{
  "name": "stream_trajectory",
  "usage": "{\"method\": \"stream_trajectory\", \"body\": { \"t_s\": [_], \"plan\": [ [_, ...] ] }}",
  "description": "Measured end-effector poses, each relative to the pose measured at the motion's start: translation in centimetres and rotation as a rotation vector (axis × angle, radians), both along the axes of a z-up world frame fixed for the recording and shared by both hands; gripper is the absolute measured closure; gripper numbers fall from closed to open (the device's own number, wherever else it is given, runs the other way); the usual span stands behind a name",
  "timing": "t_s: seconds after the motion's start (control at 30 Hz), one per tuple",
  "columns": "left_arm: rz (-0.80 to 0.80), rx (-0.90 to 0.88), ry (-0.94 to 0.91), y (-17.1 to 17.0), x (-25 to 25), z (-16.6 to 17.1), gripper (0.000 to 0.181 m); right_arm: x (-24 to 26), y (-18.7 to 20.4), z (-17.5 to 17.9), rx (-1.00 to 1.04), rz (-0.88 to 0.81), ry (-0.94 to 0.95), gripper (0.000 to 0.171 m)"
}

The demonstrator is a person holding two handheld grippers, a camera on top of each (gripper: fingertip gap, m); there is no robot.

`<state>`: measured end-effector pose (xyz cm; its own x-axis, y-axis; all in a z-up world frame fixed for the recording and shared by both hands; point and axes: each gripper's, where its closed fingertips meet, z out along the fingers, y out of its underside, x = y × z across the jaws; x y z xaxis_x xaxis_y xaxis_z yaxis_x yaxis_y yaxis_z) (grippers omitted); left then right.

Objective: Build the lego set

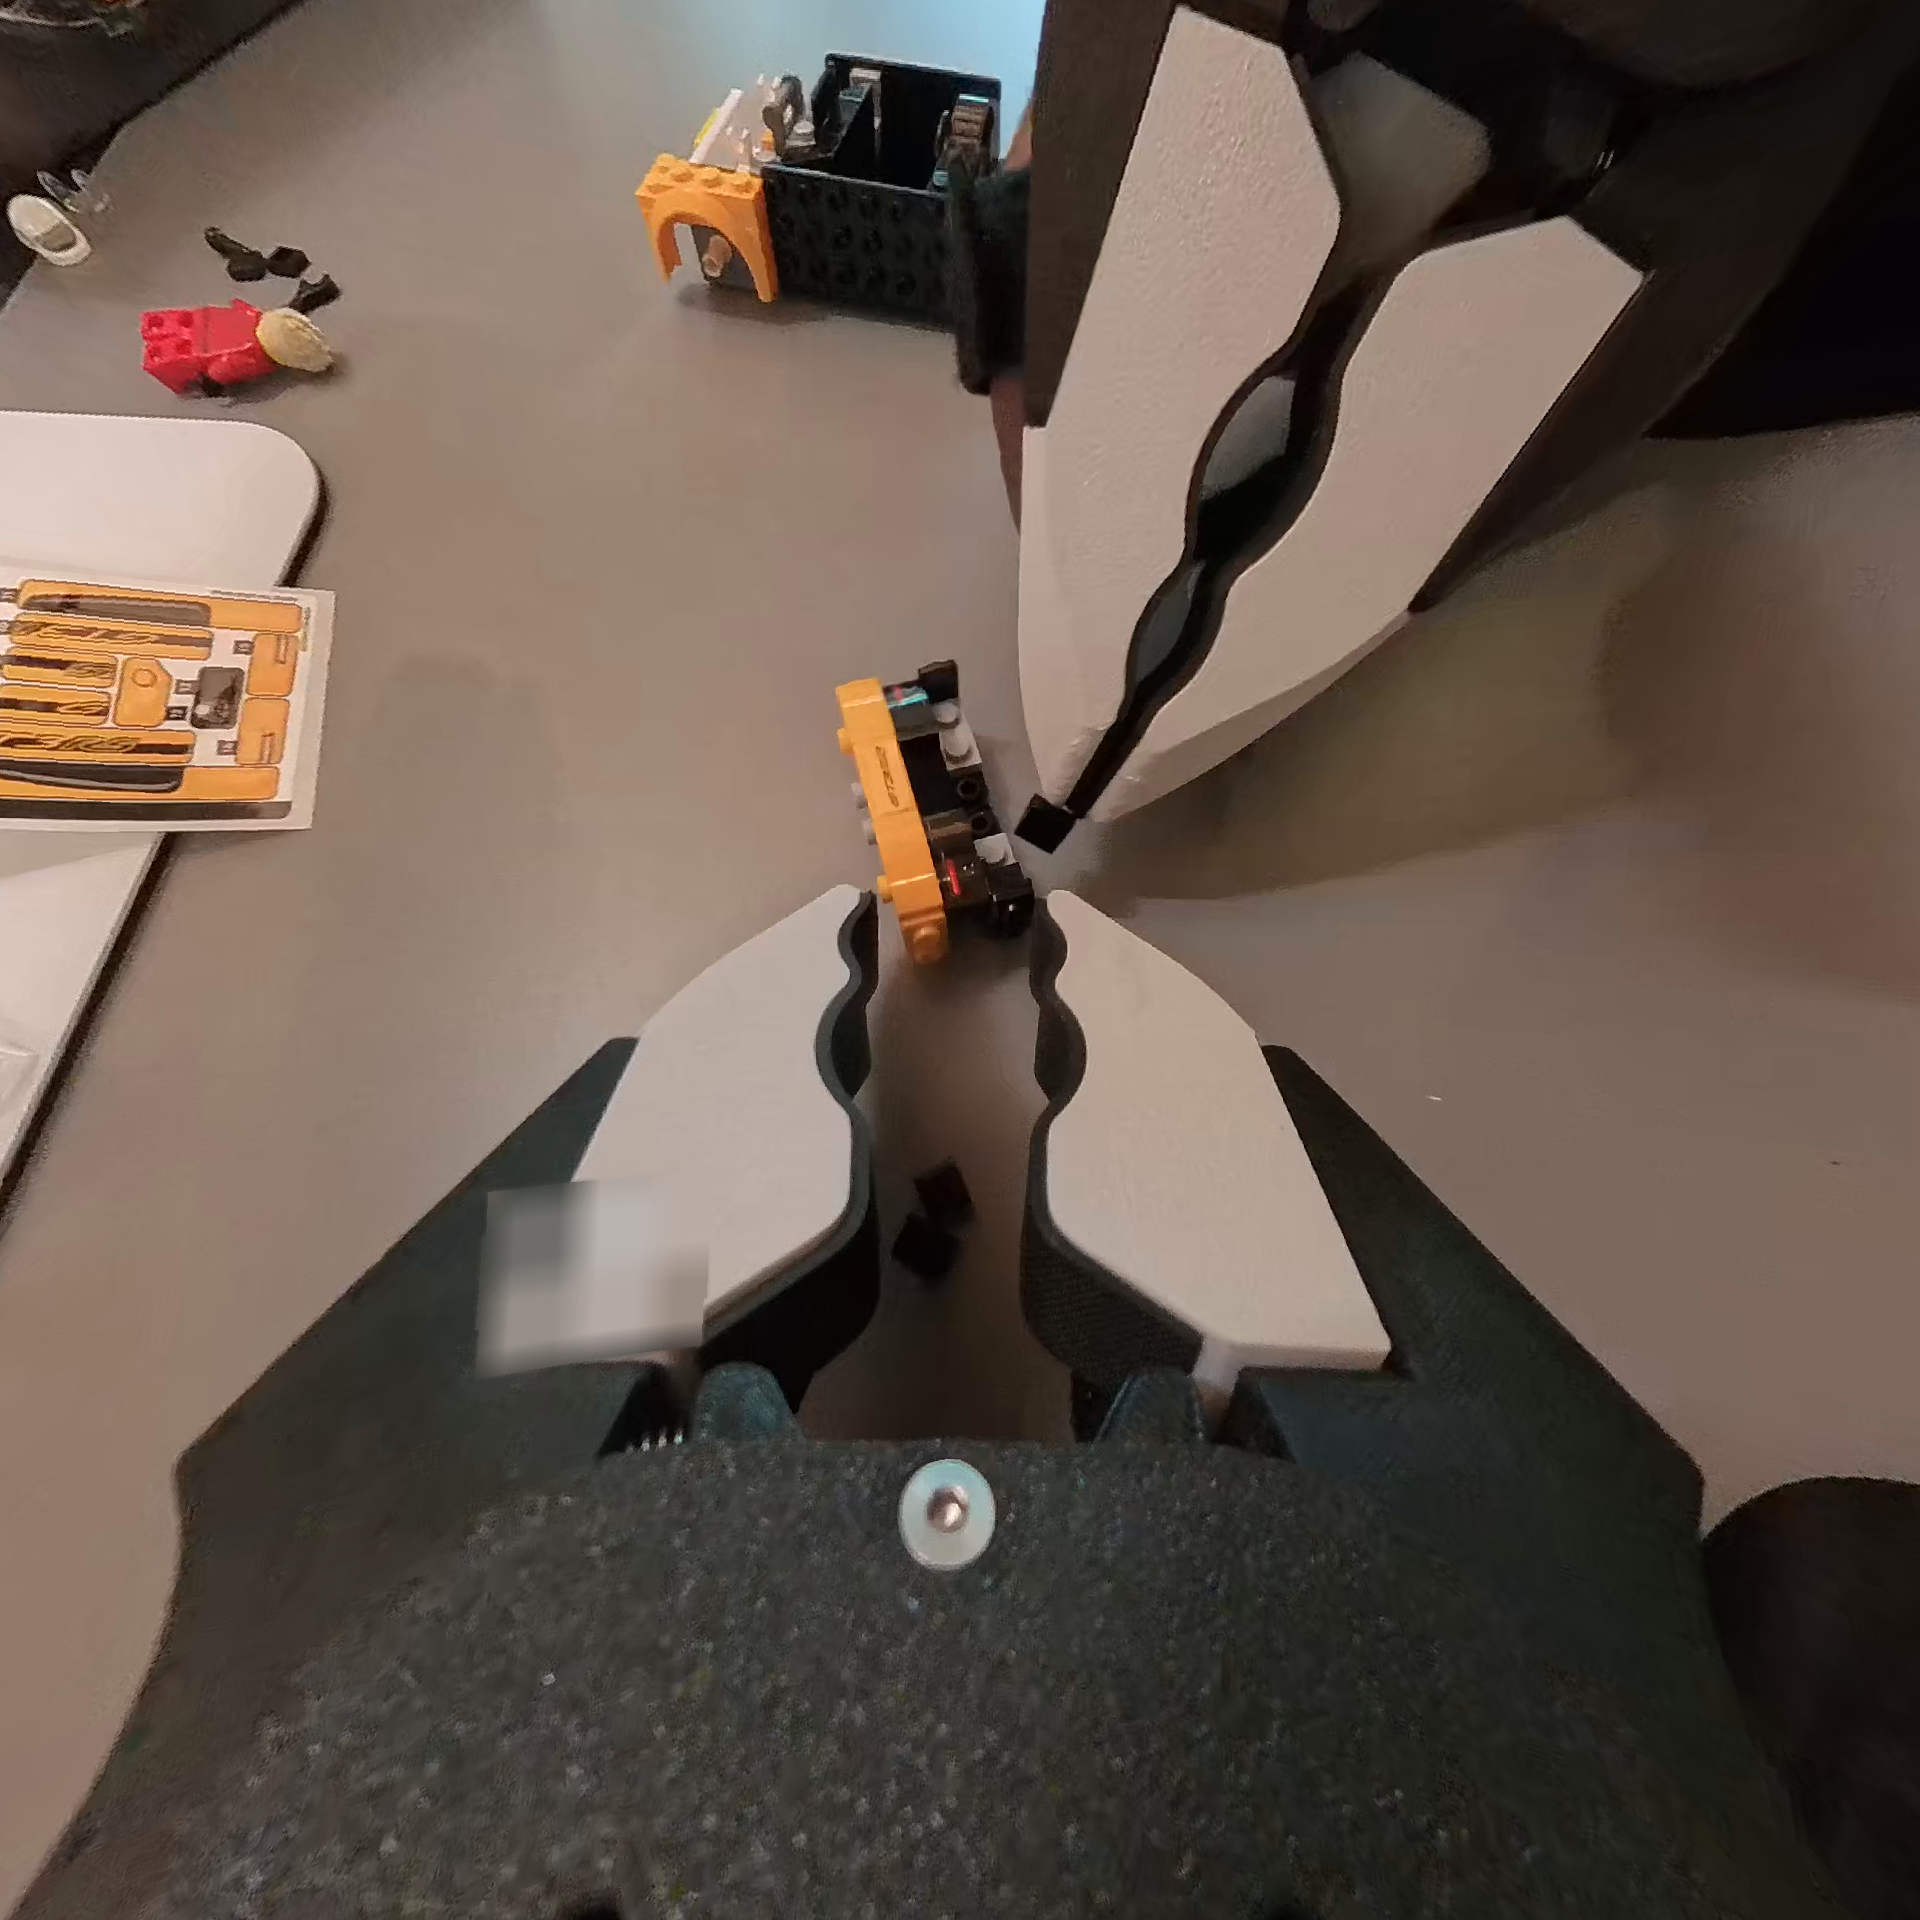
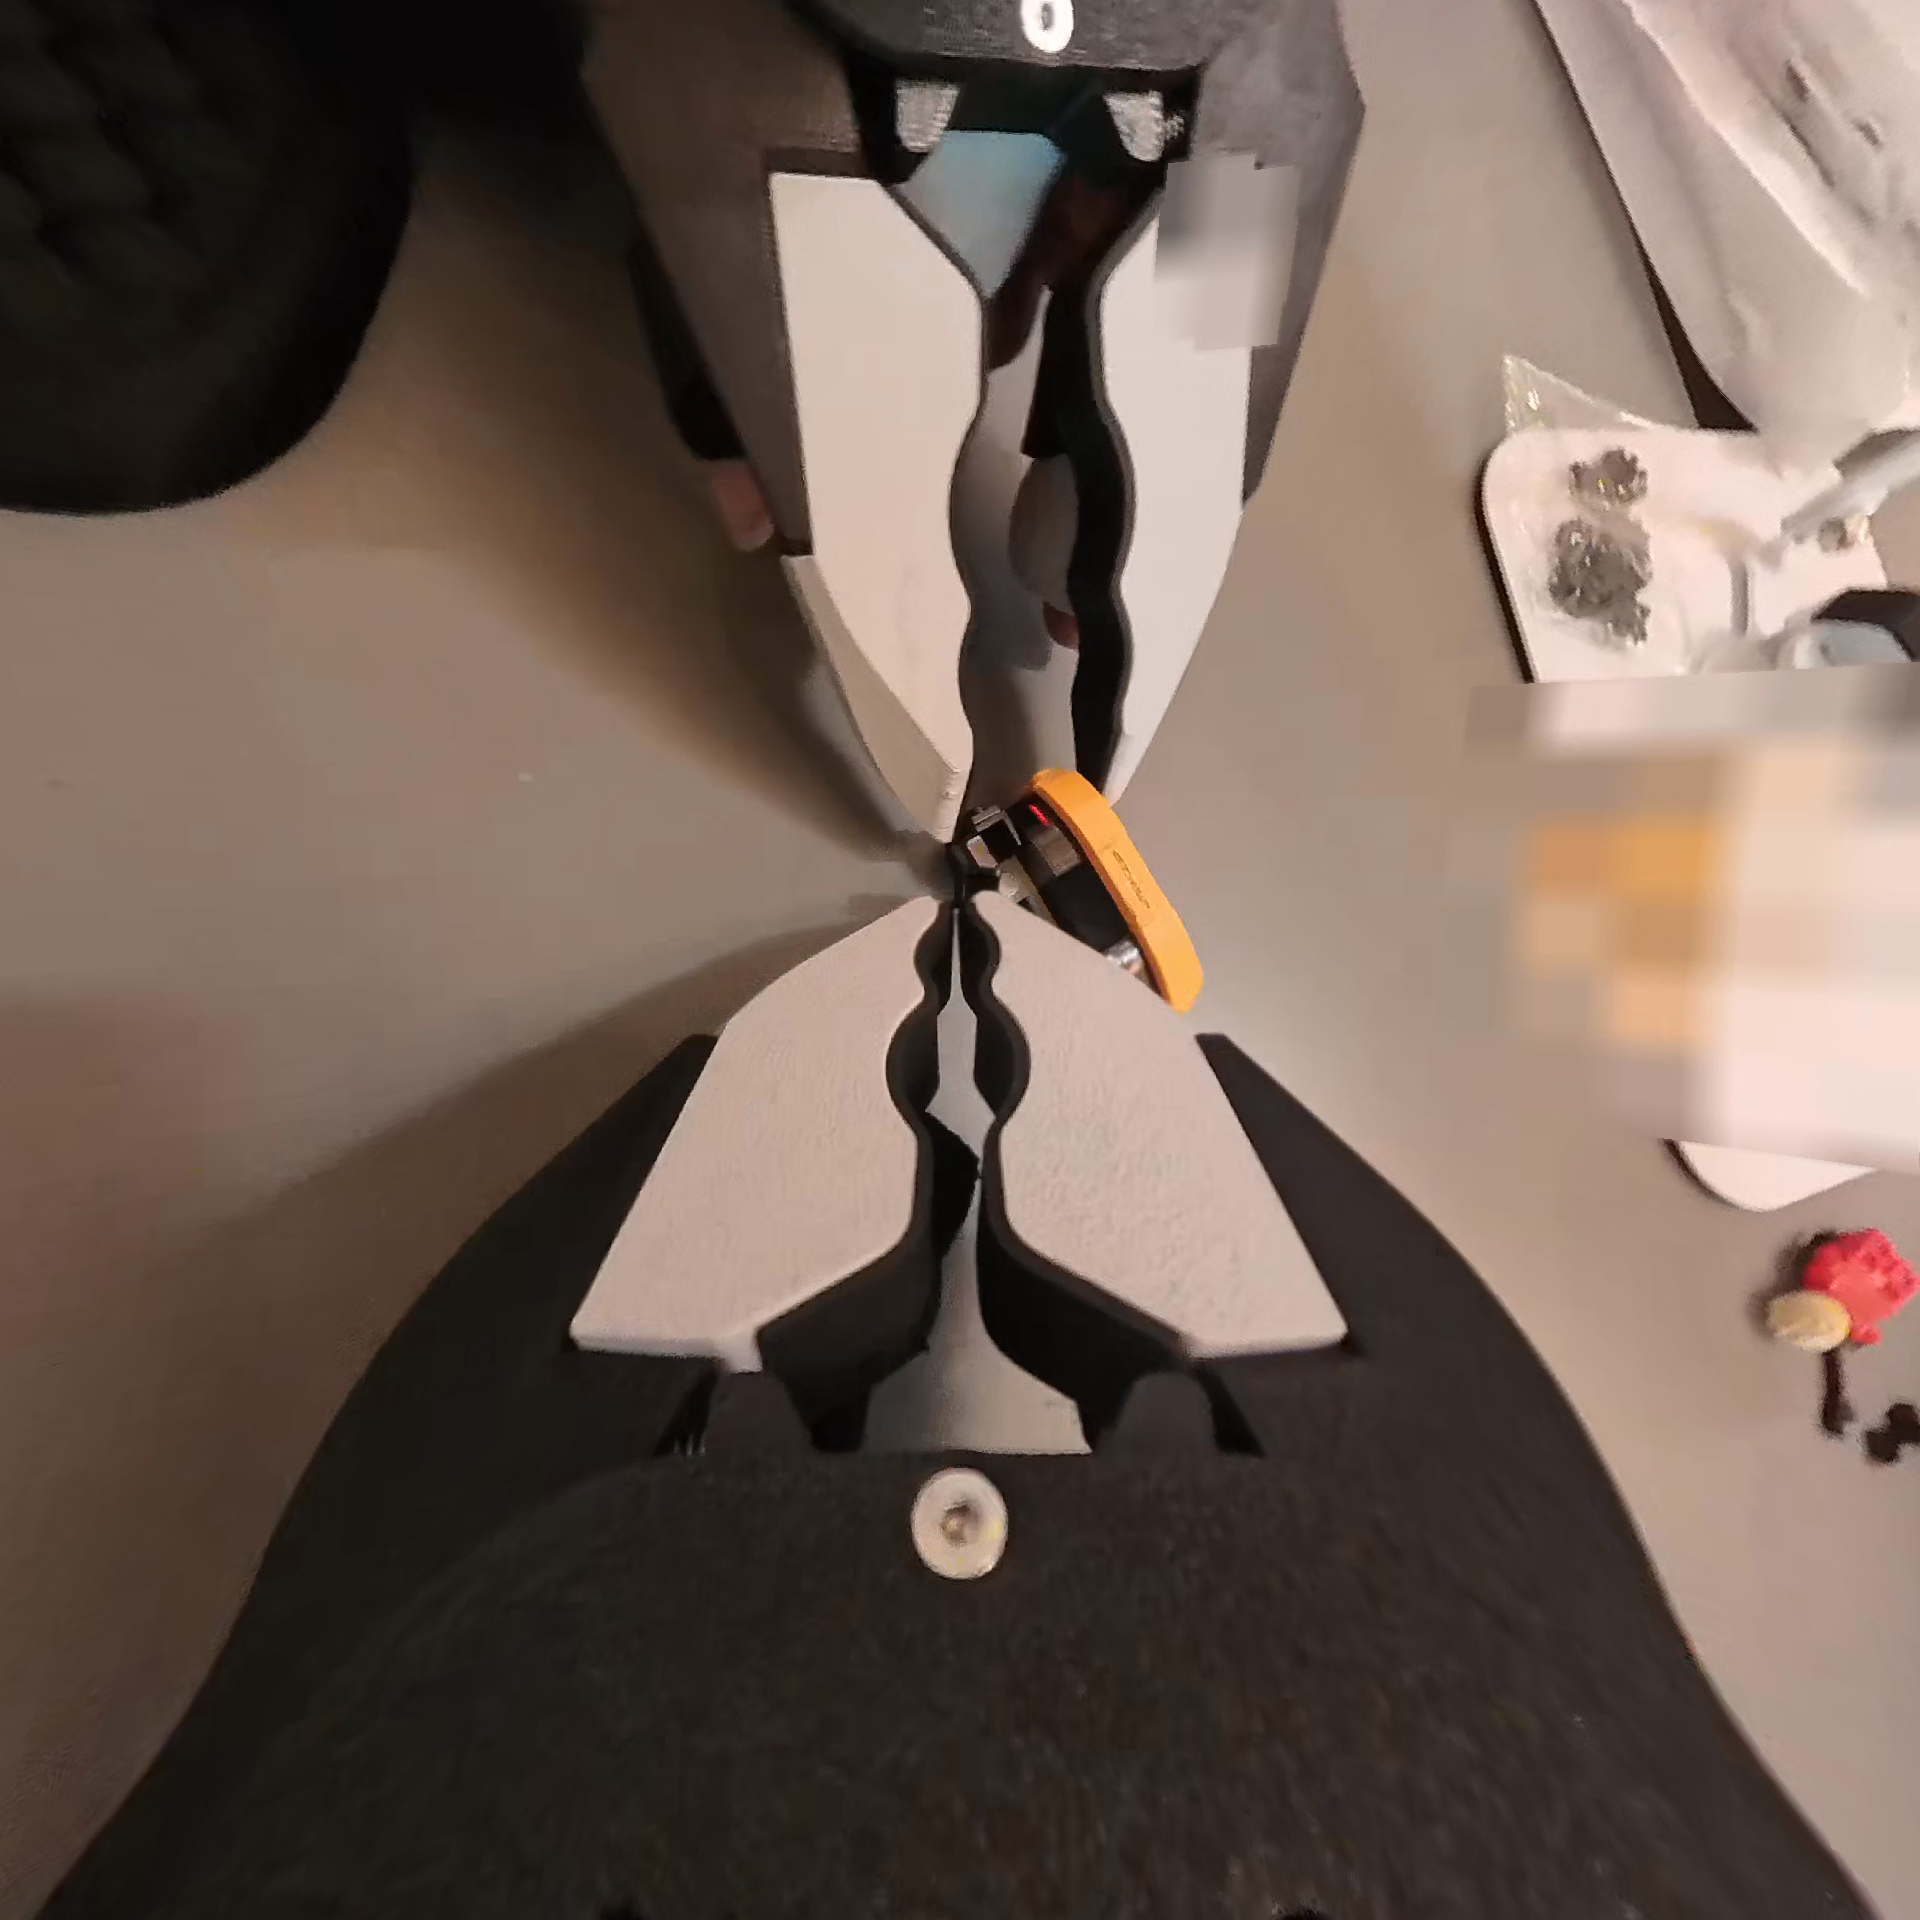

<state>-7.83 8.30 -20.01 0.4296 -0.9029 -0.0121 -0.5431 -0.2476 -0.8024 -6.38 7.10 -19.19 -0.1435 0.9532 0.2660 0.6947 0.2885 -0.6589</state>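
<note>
- Grey worktop point(image 1: 582, 436) spreads under both our grippers, with loose parts scattered across it.
- Our left gripper point(image 1: 954, 906) has its jaws set narrowly apart around the near end of the orange-and-black lego assembly point(image 1: 920, 805), which lies on the worktop; we cannot tell whether they touch it.
- Our right gripper point(image 2: 961, 914) has its jaws pinched on a small black brick point(image 1: 1042, 826), held just beside the assembly's black side.
- Two small black pieces point(image 1: 932, 1216) lie between the left fingers, nearer the camera.
- Farther off we see a sticker sheet point(image 1: 156, 707), a red minifigure point(image 1: 223, 343), and an orange arch piece point(image 1: 712, 223) against a black box point(image 1: 883, 229).
</note>
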Motion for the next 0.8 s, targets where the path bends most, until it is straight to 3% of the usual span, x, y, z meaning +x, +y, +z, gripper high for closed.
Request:
{"method": "stream_trajectory", "body": {
  "t_s": [0.27,0.8],
  "plan": [
    [0.017,0.021,-0.008,0.49,-0.63,0.37,0.151,-0.08,0.29,0.42,0.04,0.147,-0.035,0.17],
    [0.004,0.045,0.014,0.39,-0.14,0.12,0.155,-0.62,0.45,-0.1,0.038,0.153,-0.043,0.17]
  ]
}}
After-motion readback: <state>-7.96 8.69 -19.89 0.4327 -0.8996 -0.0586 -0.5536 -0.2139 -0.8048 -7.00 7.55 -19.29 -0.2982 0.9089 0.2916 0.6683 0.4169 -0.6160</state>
